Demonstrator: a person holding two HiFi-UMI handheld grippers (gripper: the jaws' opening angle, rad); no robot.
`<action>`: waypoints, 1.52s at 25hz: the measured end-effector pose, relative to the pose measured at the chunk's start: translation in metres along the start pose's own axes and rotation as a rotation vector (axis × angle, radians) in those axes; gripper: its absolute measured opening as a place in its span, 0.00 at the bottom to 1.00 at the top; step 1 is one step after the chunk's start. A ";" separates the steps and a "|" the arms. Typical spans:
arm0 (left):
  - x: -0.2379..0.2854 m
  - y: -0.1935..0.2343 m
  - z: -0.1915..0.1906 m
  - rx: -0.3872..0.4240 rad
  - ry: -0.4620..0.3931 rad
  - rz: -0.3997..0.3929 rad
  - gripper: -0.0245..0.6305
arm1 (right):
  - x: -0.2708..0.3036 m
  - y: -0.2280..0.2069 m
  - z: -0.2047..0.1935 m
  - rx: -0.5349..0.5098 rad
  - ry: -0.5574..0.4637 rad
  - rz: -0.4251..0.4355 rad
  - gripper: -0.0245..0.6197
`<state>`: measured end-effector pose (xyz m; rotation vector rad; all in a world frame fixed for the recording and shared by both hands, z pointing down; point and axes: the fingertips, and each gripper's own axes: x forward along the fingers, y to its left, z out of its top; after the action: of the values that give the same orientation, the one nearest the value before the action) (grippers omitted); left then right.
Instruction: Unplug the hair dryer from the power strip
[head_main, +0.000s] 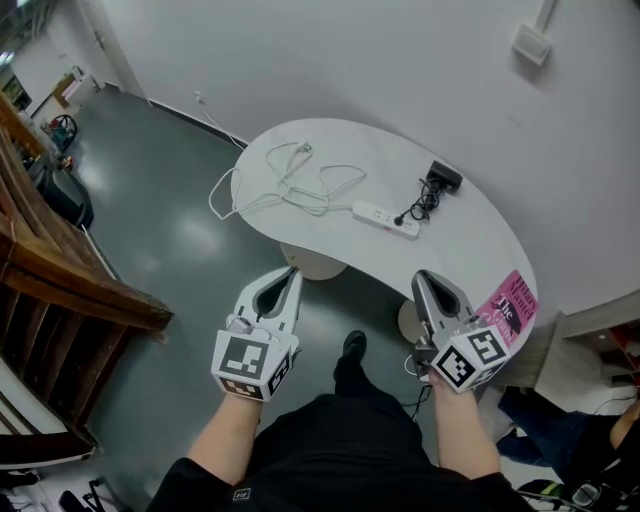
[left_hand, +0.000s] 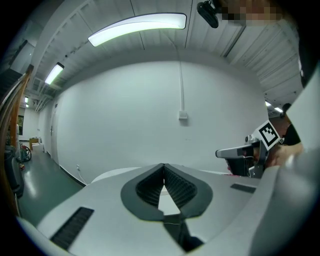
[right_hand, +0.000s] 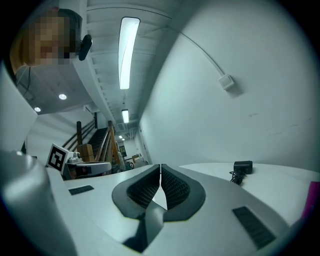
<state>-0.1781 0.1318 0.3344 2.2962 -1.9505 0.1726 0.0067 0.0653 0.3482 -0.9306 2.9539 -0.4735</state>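
Note:
On the white oval table (head_main: 300, 140) lies a white power strip (head_main: 385, 219). A black plug and bundled black cord (head_main: 422, 204) run from it to a small black device (head_main: 443, 178) near the wall; the device also shows in the right gripper view (right_hand: 243, 166). The strip's white cable (head_main: 290, 185) loops over the table's left half. My left gripper (head_main: 292, 272) (left_hand: 163, 165) and right gripper (head_main: 420, 278) (right_hand: 160, 166) hang in front of the table's near edge, short of the strip. Both are shut with nothing between the jaws.
A pink book (head_main: 508, 308) lies on the table's near right end. A wooden staircase (head_main: 60, 260) stands at the left. The table's pedestal base (head_main: 315, 262) is below its near edge. A white wall box (head_main: 530, 42) hangs above the table.

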 end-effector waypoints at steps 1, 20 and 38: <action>0.012 0.001 0.000 0.003 0.008 -0.008 0.05 | 0.008 -0.009 0.000 0.004 0.007 0.001 0.09; 0.241 0.000 0.001 0.074 0.157 -0.231 0.05 | 0.104 -0.167 0.002 0.070 0.139 -0.071 0.09; 0.338 0.000 -0.084 0.189 0.404 -0.631 0.05 | 0.147 -0.209 -0.039 0.207 0.203 -0.293 0.09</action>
<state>-0.1241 -0.1829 0.4738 2.6011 -1.0059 0.7046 -0.0010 -0.1686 0.4579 -1.3670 2.8688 -0.9136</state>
